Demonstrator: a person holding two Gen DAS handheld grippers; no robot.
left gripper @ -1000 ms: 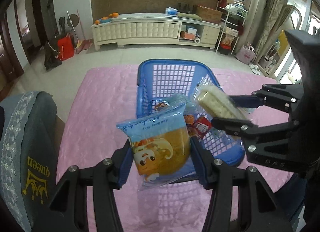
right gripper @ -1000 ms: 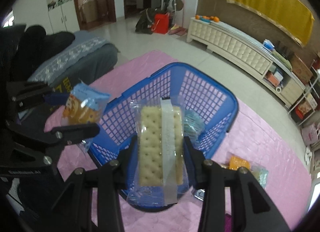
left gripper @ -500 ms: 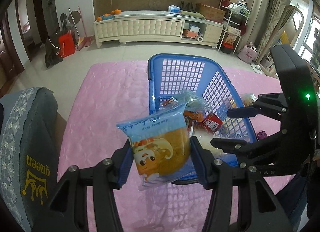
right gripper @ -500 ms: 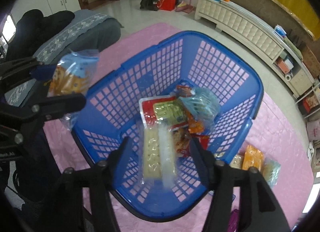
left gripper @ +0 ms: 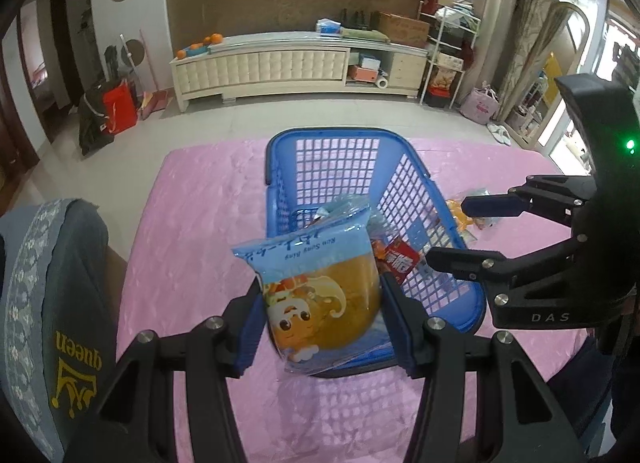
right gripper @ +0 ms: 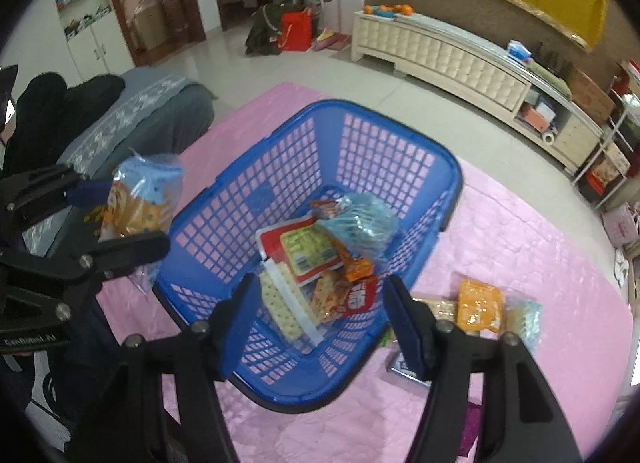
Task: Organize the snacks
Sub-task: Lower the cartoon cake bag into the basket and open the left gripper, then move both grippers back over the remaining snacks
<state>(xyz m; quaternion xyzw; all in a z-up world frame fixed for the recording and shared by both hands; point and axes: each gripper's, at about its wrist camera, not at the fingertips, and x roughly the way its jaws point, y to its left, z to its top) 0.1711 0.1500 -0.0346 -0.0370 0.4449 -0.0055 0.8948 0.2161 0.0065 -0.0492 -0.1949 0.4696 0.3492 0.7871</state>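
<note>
A blue plastic basket (left gripper: 408, 179) (right gripper: 384, 151) stands on the pink cloth with several snack packets inside. My left gripper (left gripper: 322, 313) is shut on a light-blue cake packet (left gripper: 320, 291) with a cartoon face, held above the basket's near rim; it also shows in the right wrist view (right gripper: 136, 207). My right gripper (right gripper: 324, 323) is open and empty above the basket's near end. The clear cracker packet (right gripper: 286, 311) lies in the basket below it, beside a red packet (right gripper: 360, 297).
More snacks lie on the pink cloth (right gripper: 520, 247) right of the basket: an orange packet (right gripper: 478, 305), a pale green one (right gripper: 524, 319), a dark one (right gripper: 404, 367). A grey cushion (left gripper: 48, 303) sits at the left. A white cabinet (left gripper: 280, 63) stands across the floor.
My right gripper opened and let the cracker packet fall into the basket, then drew back to the right. My left gripper still holds the cake packet, little moved.
</note>
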